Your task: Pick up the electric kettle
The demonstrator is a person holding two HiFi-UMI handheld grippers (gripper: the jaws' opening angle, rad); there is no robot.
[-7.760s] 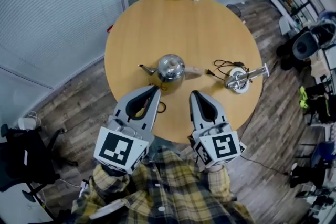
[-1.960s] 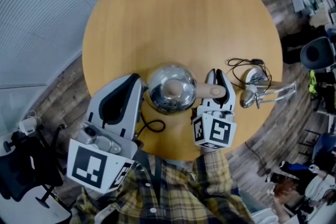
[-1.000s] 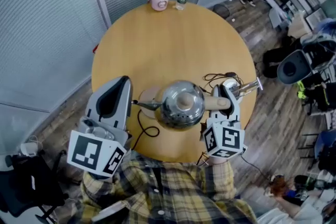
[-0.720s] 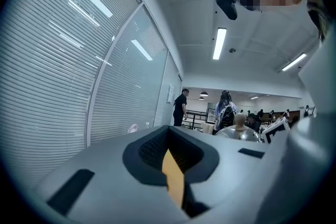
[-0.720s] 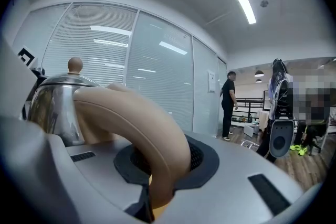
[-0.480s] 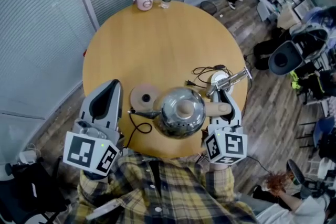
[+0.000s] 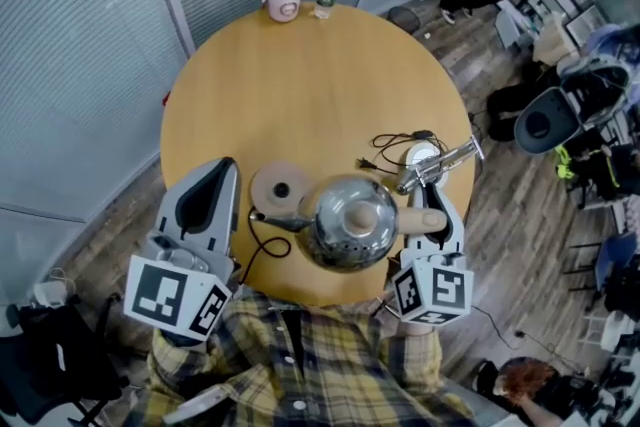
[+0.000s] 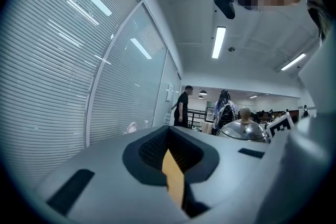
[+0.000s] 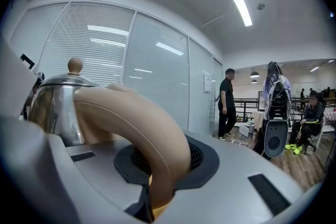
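- Kettle [image 7: 345, 223]: we see the steel body held by its beige handle [image 9: 136, 123], beside its round base [image 7: 277, 190], over the tabletop's [image 7: 300, 75] near edge.
- Right tool [image 7: 432, 210]: clamped on that handle. Left tool [image 7: 212, 177]: closed and empty.
- Risk: with a one-sided grip, the body may swing or slip.
- Unclear to us: the height above the tabletop, and any water inside.

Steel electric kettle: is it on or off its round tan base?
Off. The shiny steel kettle hangs beside the uncovered round tan base, its beige handle clamped in the right gripper.
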